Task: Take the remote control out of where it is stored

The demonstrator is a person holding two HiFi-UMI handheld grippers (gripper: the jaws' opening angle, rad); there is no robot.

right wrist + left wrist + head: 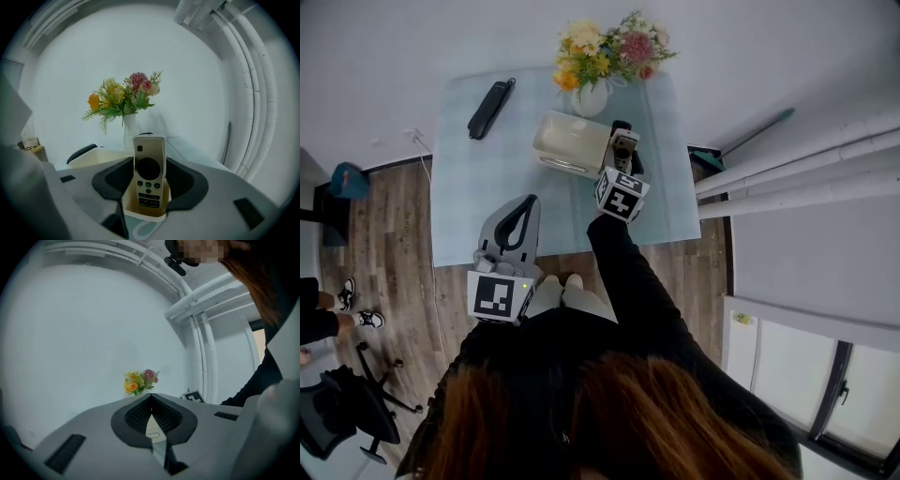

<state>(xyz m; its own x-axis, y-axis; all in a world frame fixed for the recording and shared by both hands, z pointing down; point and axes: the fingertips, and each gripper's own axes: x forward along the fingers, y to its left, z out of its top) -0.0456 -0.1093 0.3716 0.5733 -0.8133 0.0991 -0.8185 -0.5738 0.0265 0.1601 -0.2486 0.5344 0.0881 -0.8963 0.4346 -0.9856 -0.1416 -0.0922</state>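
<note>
Your right gripper's [150, 177] jaws stand open around the slim beige remote control [149, 154] with its black round pad, upright in a cream plastic holder [143, 214]. Your left gripper's [151, 416] jaws are closed and empty.

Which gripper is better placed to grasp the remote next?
Right. The right gripper has open jaws around the remote in its holder; the left gripper is shut, back at the table edge.

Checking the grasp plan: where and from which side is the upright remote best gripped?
Probably pinch the remote by its upper half, across its long edges, approaching its button face; it stands upright and the cream holder walls in its foot.
</note>
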